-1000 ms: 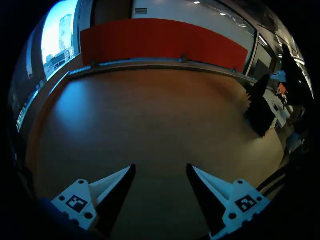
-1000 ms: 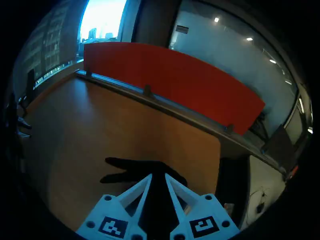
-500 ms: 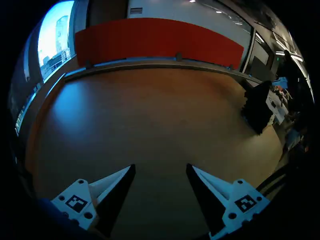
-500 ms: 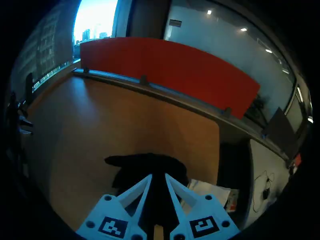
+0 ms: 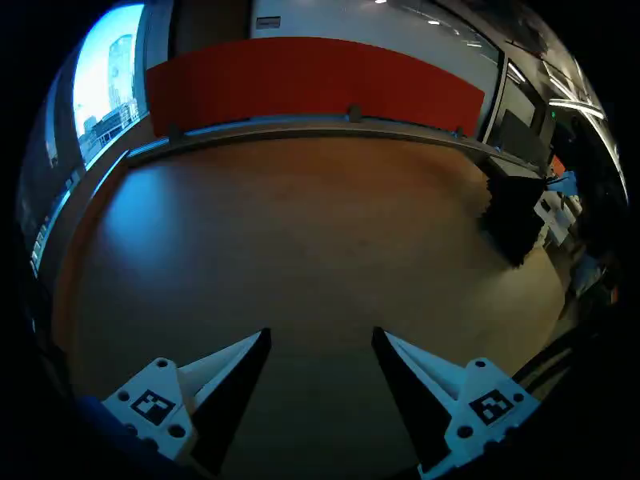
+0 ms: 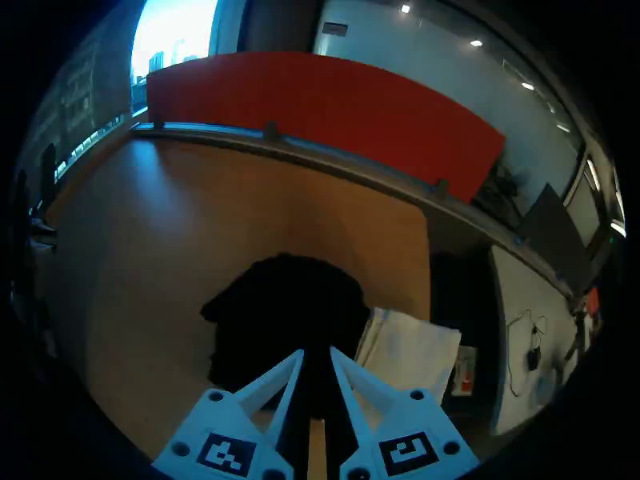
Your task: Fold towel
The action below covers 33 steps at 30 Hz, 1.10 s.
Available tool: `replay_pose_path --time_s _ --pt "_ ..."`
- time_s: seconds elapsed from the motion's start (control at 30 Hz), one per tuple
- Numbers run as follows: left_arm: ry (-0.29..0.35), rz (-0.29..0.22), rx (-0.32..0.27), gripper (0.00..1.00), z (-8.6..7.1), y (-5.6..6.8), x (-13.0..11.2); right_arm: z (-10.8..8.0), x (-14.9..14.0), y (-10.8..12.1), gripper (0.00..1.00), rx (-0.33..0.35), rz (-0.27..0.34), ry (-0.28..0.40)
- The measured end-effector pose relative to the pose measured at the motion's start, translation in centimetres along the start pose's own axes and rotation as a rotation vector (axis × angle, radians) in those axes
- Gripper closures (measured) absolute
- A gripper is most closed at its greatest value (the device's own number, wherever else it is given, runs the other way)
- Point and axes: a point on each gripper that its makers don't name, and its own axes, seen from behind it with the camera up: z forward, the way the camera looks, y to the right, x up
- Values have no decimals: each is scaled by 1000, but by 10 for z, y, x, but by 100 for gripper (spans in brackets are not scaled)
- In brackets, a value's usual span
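Right gripper view: my right fingers (image 6: 266, 387) pinch the dark towel (image 6: 280, 320); left fingers (image 5: 216, 365) gape over the bench (image 5: 304, 224). I should lay it flat, edges squared, before creasing.

No legible text; wall sign (image 5: 269, 22) too small to read

black towel (image 6: 280, 320), bunched, crumpled
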Motion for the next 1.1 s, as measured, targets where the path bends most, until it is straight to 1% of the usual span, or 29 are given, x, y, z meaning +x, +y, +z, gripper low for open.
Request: replay_pose_path --time_s 0.2,0.47,0.67,0.8,1.0,1.1 --pt "-2 6 1 7 0 0 0 8 -40 3 93 -20 26 -63" --pt "-3 13 11 6 -3 -4 -1 20 -73 3 93 -34 92 -101" --pt "1 14 21 6 -6 -9 1 29 -89 8 94 -61 139 -123" --pt "2 14 26 6 -8 -11 2 34 -95 8 93 -66 167 -129" --pt "-1 16 30 7 -9 -12 0 39 -105 10 93 -84 184 -144" --pt "-1 15 30 6 -9 -13 -1 41 -105 10 93 -93 197 -137"
